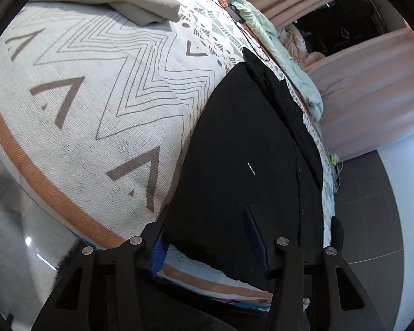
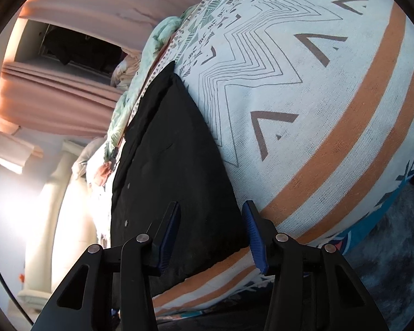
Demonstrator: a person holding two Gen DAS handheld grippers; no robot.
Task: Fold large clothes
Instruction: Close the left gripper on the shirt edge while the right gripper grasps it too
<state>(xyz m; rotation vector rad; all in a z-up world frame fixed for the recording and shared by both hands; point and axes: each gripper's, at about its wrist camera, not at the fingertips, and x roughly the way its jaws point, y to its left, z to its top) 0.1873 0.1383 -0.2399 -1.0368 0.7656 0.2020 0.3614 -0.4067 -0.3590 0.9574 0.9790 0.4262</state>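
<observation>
while i hover at the near hem: both my grippers hang spread wide, holding nothing.
garment: black shirt [image 1: 243, 149] lies flat on the patterned bedspread [image 1: 77, 88], near the bed's edge, one side already folded in over the button line, i judge.
left gripper [image 1: 204, 245]: jaws apart, straddling the shirt's near corner, the left finger [image 1: 158, 251] off the cloth, the other over it.
right gripper [image 2: 212, 237]: jaws apart over the opposite near corner.
handling: soft, light, limp; i expect it to sag and drag, and to slide little on the woven spread.
where to grip: the two hem corners, pinching all layers, so the fold lifts evenly.
risk: catching the bedspread too.
</observation>
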